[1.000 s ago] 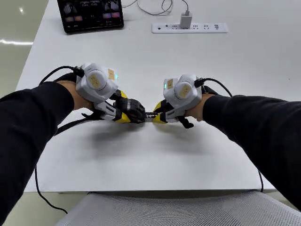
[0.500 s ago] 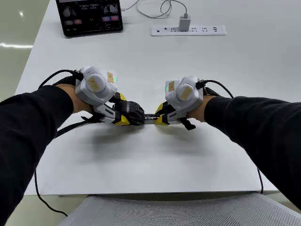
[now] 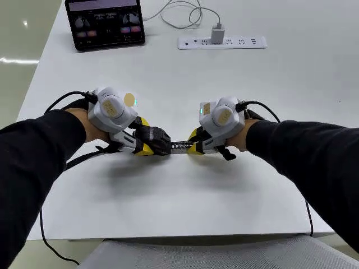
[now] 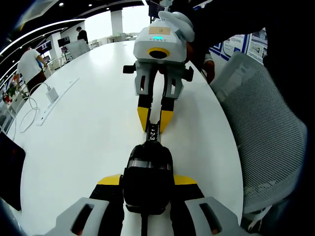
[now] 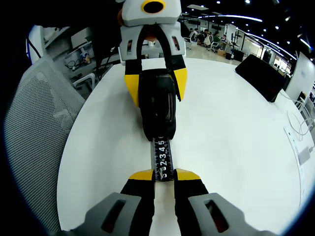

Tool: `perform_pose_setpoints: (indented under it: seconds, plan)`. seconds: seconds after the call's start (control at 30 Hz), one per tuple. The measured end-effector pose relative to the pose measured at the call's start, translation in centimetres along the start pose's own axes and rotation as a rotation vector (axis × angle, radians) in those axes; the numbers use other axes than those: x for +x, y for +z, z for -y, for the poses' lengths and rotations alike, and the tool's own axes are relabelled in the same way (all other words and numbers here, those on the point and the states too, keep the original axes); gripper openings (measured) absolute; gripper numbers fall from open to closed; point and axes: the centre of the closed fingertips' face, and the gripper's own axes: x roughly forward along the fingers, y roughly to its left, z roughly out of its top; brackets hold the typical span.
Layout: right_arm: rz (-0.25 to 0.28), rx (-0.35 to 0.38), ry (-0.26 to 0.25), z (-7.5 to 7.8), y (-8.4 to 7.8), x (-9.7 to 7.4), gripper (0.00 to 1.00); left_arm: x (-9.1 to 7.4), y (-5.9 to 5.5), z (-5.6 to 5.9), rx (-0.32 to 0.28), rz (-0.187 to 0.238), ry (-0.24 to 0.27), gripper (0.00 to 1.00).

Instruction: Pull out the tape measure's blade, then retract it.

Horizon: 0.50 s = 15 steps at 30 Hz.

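Observation:
The black tape measure [image 3: 153, 139] lies low over the white table [image 3: 168, 190], its case held in my left gripper [image 3: 147, 144], which is shut on it; the case [image 4: 147, 174] sits between the yellow fingertips. A short length of numbered blade [image 3: 180, 147] runs out to the right. My right gripper [image 3: 194, 147] is shut on the blade's end [image 5: 162, 167], with the case [image 5: 157, 105] straight ahead and the left gripper behind it. In the left gripper view the right gripper [image 4: 154, 120] pinches the blade [image 4: 152, 133].
A black tablet [image 3: 105, 23] stands at the far left of the table. A white power strip [image 3: 222, 42] with a charger and coiled cable lies at the back. A grey mesh chair [image 3: 196, 255] sits at the near table edge. Black cables trail off the left.
The grippers have drawn slightly apart, and a little more blade shows between the case and the right gripper. The head camera has tilted, shifting the scene down.

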Motion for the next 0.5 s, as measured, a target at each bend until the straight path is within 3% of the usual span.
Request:
perform_pose_setpoints:
  seconds: [0.5]
  plan:
    - [-0.012, 0.001, -0.007, 0.2, -0.96, -0.66, 0.09, 0.0, -0.02, -0.01, 0.0, 0.005, 0.008, 0.32]
